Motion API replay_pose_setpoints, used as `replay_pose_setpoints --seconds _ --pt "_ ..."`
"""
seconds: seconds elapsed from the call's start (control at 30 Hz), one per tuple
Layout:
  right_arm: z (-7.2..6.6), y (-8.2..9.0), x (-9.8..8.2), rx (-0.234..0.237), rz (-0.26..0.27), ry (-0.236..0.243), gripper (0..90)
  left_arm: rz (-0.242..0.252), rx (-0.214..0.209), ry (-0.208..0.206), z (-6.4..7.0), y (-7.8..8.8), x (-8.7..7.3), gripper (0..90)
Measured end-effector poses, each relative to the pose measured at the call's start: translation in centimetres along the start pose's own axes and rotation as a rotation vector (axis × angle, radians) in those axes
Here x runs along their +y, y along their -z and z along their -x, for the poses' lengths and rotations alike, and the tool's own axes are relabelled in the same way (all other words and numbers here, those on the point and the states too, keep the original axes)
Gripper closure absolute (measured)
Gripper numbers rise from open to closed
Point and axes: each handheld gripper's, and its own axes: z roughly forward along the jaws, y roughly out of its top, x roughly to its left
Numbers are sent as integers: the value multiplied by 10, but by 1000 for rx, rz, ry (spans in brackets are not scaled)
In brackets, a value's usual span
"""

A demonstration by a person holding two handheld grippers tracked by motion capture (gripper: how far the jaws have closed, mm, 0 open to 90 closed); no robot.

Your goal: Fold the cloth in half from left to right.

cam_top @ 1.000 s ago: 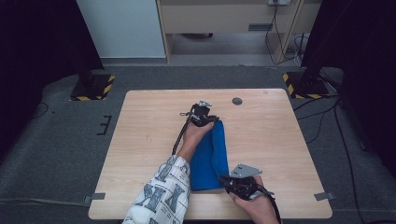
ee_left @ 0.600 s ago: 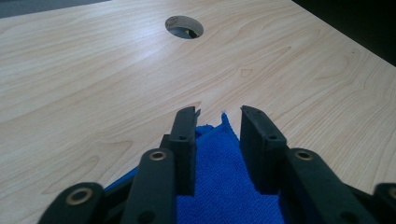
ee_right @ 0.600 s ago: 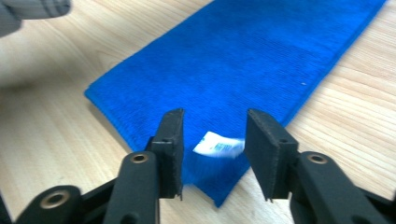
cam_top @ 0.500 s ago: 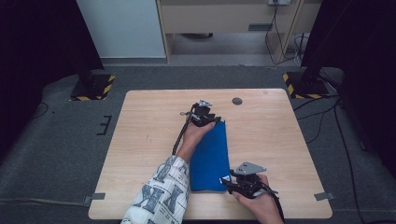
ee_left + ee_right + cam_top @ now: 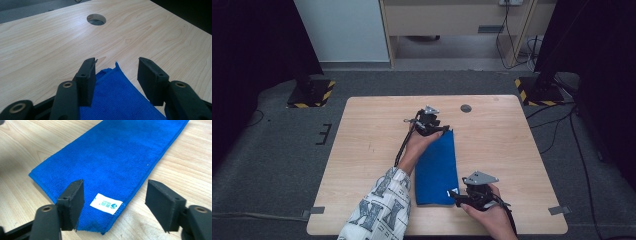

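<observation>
Blue microfibre cloth [image 5: 435,169], folded into a long narrow strip, lies flat on the pale wooden desk [image 5: 362,150], running from the far middle toward the person's near edge, and the step in hand looks like letting go of it after a fold. The left claw [image 5: 435,129] sits at the strip's far corner; its jaws have just been opening and stand apart with the pointed corner between them, the pads [image 5: 86,81] clear of the fabric. The right claw [image 5: 458,198] is at the near corner, where a small white label [image 5: 107,204] is sewn; its jaws too have just been opening and now straddle that corner without pressing it. To finish the release well, each hand would best widen its jaws until both pads are plainly free, then draw straight back along the claw's own line and lift, so that no pad drags a layer and spoils the aligned edges. A snagged corner is the likely fault, since the pile could catch on a pad; the round cable hole [image 5: 96,19] beyond is well apart
</observation>
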Motion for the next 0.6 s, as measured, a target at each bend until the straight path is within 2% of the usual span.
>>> replay_pose_setpoints --seconds 0.27,0.43,0.6 --pt "1 -2 1 -12 8 -7 233 -12 -7 -27 4 6 -1 373" --pt "4 -3 3 -20 12 -13 197 -15 13 -47 6 12 -4 287" --pt "6 -3 4 -18 15 -11 182 -19 19 -45 6 18 -6 240"
